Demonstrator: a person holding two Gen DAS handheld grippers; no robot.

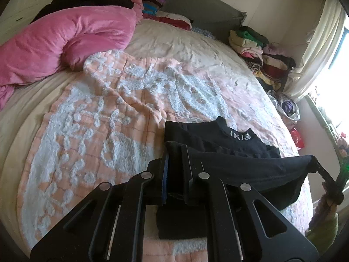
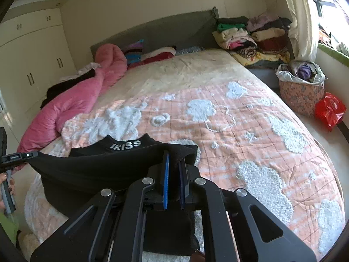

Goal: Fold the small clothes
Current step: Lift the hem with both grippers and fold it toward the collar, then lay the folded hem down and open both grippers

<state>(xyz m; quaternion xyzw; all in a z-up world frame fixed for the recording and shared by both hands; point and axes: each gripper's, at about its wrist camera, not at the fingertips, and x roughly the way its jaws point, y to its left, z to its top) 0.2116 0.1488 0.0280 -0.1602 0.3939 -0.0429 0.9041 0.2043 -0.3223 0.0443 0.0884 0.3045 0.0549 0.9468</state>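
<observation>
**Both claws pinching a black garment over the bed**

The left claw [image 1: 175, 174] is pinching the left end of a black garment [image 1: 229, 159], its blue-padded fingers pressed against the folded edge. The right claw [image 2: 174, 179] is gripping the opposite end of the same black garment [image 2: 98, 170], with cloth bunched between its two blue pads. Between the two claws the fabric is hanging in a sagging band, lifted off the bed, while the rest of the garment is lying on the quilt, its collar with white lettering [image 2: 125, 144] facing up beyond the raised edge.

Underneath, a peach quilt with white tufted patches [image 2: 229, 126] is covering the bed. A pink duvet [image 1: 65, 39] is lying bunched along the left side, reaching toward the grey headboard [image 2: 170, 32]. Stacks of folded clothes [image 2: 250, 39] are sitting at the right of the headboard, near a curtain [image 2: 298, 17]. A floral basket [image 2: 301, 96] and a red bag [image 2: 330, 111] are standing beside the bed on the right.
</observation>
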